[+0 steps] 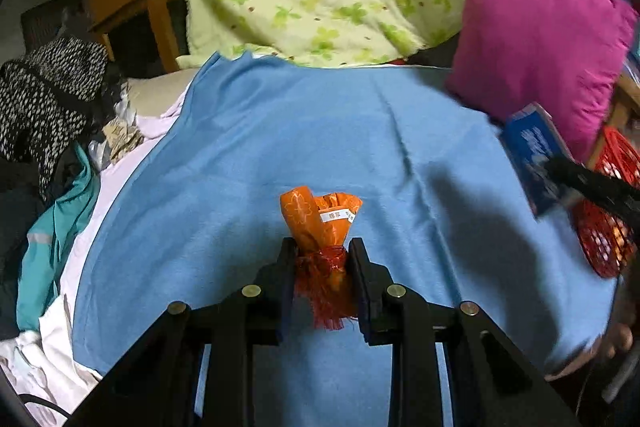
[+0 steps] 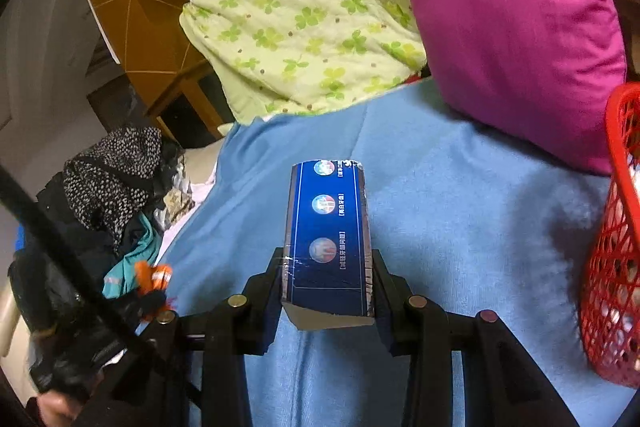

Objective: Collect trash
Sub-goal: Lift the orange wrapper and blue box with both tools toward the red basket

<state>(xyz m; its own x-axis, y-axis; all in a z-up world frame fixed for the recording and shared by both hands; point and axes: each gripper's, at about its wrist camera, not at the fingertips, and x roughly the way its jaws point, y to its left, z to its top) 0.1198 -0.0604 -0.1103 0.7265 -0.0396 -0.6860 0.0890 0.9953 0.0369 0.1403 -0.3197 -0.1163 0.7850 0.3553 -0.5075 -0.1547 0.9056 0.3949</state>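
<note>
Both hands are loaded above the blue blanket [image 1: 280,131], left gripper [image 1: 323,259] pinching the orange wrapper [image 1: 320,227], right gripper [image 2: 328,279] clamping the blue carton [image 2: 326,227], which might slip before reaching the red basket [image 2: 616,227] at the blanket's right edge.

Dim indoor light, dark fisheye corners, edges bent. Soft shadows on the blue blanket [image 1: 280,147], heaviest toward its right side. In the left view, motion blur smears the blue box [image 1: 532,155] and red basket [image 1: 608,227]; the centre stays sharp.
</note>
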